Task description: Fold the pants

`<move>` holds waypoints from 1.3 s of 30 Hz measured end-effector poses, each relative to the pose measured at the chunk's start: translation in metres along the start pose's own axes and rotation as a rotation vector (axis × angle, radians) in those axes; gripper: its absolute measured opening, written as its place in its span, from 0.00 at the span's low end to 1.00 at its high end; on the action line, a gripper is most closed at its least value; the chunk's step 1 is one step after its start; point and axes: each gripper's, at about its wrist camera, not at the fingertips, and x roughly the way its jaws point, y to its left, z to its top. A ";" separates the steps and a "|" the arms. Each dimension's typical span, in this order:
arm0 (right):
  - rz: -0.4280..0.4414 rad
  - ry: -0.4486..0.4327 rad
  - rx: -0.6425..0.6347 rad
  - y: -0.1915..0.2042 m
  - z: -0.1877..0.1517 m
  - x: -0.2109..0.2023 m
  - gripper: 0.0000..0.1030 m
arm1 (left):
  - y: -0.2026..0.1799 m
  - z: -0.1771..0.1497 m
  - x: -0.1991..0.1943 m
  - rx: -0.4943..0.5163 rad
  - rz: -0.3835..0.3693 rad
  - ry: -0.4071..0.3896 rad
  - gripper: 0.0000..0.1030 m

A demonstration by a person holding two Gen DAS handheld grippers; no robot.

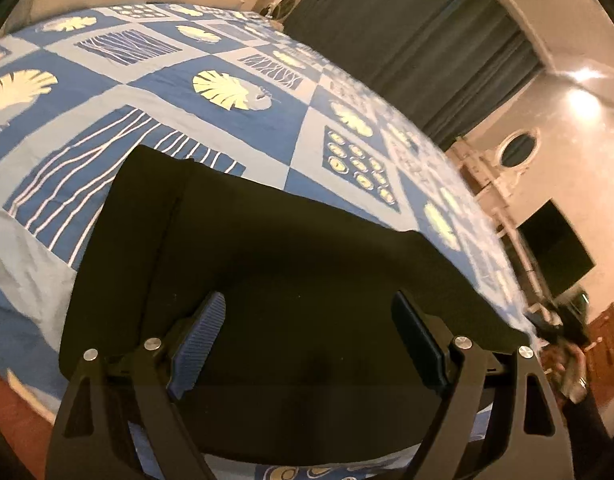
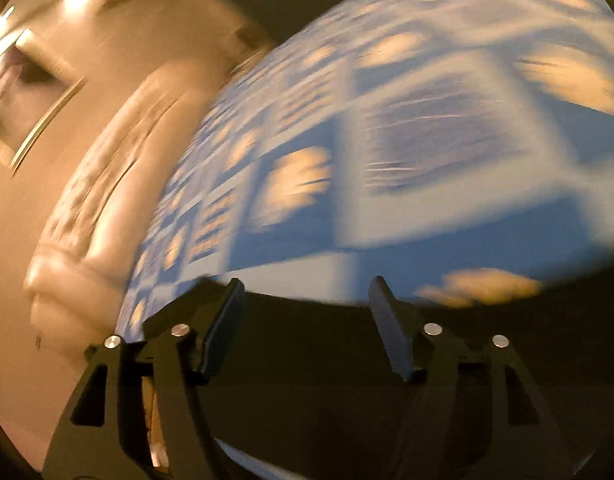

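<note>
Black pants (image 1: 287, 248) lie flat on a blue patterned bedspread (image 1: 235, 128), with a layer folded over along their left side. My left gripper (image 1: 309, 304) hovers above their near part, its jaws wide apart, and nothing sits between the blue ribbed pads (image 1: 199, 344). The right wrist view is heavily blurred. In it my right gripper (image 2: 307, 286) stands open over the dark cloth of the pants (image 2: 307, 360), near their far edge, and holds nothing. A person's blurred hand (image 1: 571, 364) shows at the right border of the left wrist view.
The bed fills most of both views. A beige padded headboard (image 2: 91, 200) lines one end. Beyond the far side hang dark curtains (image 1: 407, 40), with a white dresser and oval mirror (image 1: 517, 148), a dark screen (image 1: 555, 252) and a wooden door (image 1: 607, 344).
</note>
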 end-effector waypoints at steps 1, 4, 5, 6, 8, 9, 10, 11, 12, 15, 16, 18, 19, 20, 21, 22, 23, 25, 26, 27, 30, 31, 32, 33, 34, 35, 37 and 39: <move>-0.050 -0.058 0.077 -0.035 -0.002 -0.035 0.67 | -0.003 0.000 -0.001 0.000 0.020 0.007 0.81; -0.154 -0.189 0.261 -0.106 -0.013 -0.098 0.67 | -0.010 0.002 0.002 -0.044 0.088 0.033 0.81; -0.175 -0.226 0.352 -0.136 -0.021 -0.117 0.67 | -0.012 0.003 0.006 -0.068 0.121 0.056 0.81; -0.187 -0.247 0.413 -0.155 -0.027 -0.128 0.67 | -0.013 0.003 0.009 -0.080 0.145 0.073 0.81; -0.139 -0.272 0.505 -0.188 -0.040 -0.137 0.67 | -0.019 0.001 0.011 -0.087 0.178 0.074 0.81; -0.119 -0.273 0.534 -0.198 -0.045 -0.135 0.67 | -0.026 0.002 0.014 -0.081 0.190 0.075 0.81; -0.100 -0.268 0.552 -0.206 -0.048 -0.134 0.67 | -0.030 0.001 0.013 -0.075 0.194 0.076 0.81; -0.081 -0.259 0.576 -0.214 -0.051 -0.128 0.67 | -0.038 0.001 0.015 -0.063 0.185 0.073 0.81; -0.074 -0.265 0.588 -0.217 -0.052 -0.126 0.67 | -0.043 0.000 0.016 -0.052 0.164 0.070 0.82; -0.007 -0.300 0.568 -0.219 -0.047 -0.123 0.67 | -0.046 -0.006 0.030 -0.062 0.143 0.096 0.87; 0.001 -0.294 0.554 -0.219 -0.045 -0.120 0.67 | -0.045 -0.010 0.034 -0.061 0.154 0.087 0.90; -0.002 -0.278 0.551 -0.221 -0.045 -0.115 0.67 | -0.051 -0.017 0.035 0.004 0.151 0.059 0.95; -0.005 -0.279 0.550 -0.214 -0.044 -0.112 0.67 | -0.054 -0.020 0.035 0.029 0.163 0.058 0.95; -0.008 -0.279 0.550 -0.213 -0.045 -0.112 0.64 | -0.057 -0.023 0.036 0.074 0.179 0.058 0.95; -0.012 -0.276 0.553 -0.213 -0.046 -0.113 0.57 | -0.060 -0.025 0.036 0.098 0.189 0.059 0.95; -0.015 -0.271 0.557 -0.214 -0.046 -0.114 0.51 | -0.063 -0.027 0.037 0.129 0.199 0.064 0.95; -0.017 -0.265 0.565 -0.217 -0.049 -0.115 0.37 | -0.064 -0.030 0.036 0.168 0.206 0.067 0.95; 0.013 -0.244 0.586 -0.225 -0.055 -0.112 0.19 | -0.067 -0.032 0.039 0.216 0.216 0.065 0.95; 0.024 -0.250 0.595 -0.227 -0.058 -0.113 0.18 | -0.068 -0.034 0.039 0.231 0.222 0.063 0.95; 0.033 -0.252 0.604 -0.227 -0.060 -0.115 0.18 | -0.068 -0.036 0.039 0.239 0.226 0.058 0.95; 0.039 -0.258 0.589 -0.221 -0.058 -0.120 0.17 | -0.071 -0.035 0.043 0.263 0.247 0.068 0.95; 0.052 -0.265 0.593 -0.220 -0.057 -0.121 0.17 | -0.072 -0.035 0.044 0.270 0.253 0.069 0.95; 0.076 -0.276 0.603 -0.218 -0.057 -0.123 0.17 | -0.072 -0.036 0.044 0.270 0.258 0.064 0.95; 0.095 -0.287 0.608 -0.216 -0.056 -0.125 0.17 | -0.072 -0.036 0.044 0.269 0.259 0.061 0.95; 0.113 -0.295 0.609 -0.213 -0.054 -0.127 0.17 | -0.072 -0.036 0.044 0.272 0.263 0.062 0.95; 0.129 -0.300 0.600 -0.206 -0.050 -0.129 0.17 | -0.073 -0.036 0.045 0.279 0.268 0.070 0.95; 0.151 -0.305 0.575 -0.192 -0.046 -0.134 0.17 | -0.075 -0.034 0.046 0.293 0.275 0.087 0.95; 0.176 -0.306 0.536 -0.173 -0.040 -0.137 0.16 | -0.075 -0.034 0.045 0.296 0.275 0.094 0.95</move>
